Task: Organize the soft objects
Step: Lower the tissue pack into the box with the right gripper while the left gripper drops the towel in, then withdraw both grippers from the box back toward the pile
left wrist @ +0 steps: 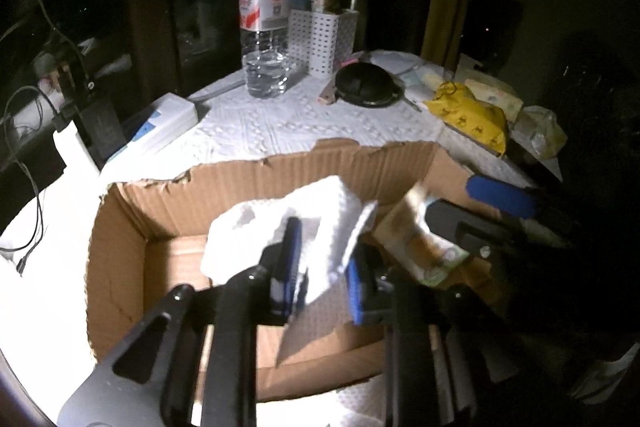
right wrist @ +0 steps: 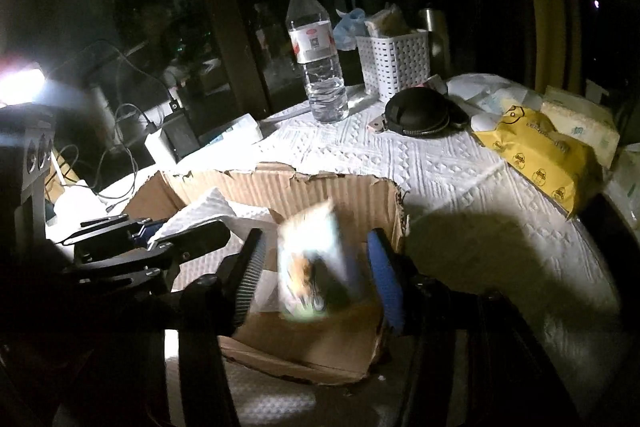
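Your left hand-held gripper (left wrist: 320,267) is loosening around crumpled embossed paper towel (left wrist: 280,227); your right hand-held gripper (right wrist: 316,275) is gaping apart around a blurred soft tissue pack (right wrist: 312,267) over the torn corrugated cardboard box (right wrist: 320,187).

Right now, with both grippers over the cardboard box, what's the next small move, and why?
Probably lift both grippers clear. The right gripper stands open around the blurred tissue pack, seemingly dropping into the cardboard box. The left gripper has the white paper towel loose between its fingers, also over the box.

One cardboard box (left wrist: 224,195), one water bottle (left wrist: 265,23), two hand-held grippers (left wrist: 320,267).
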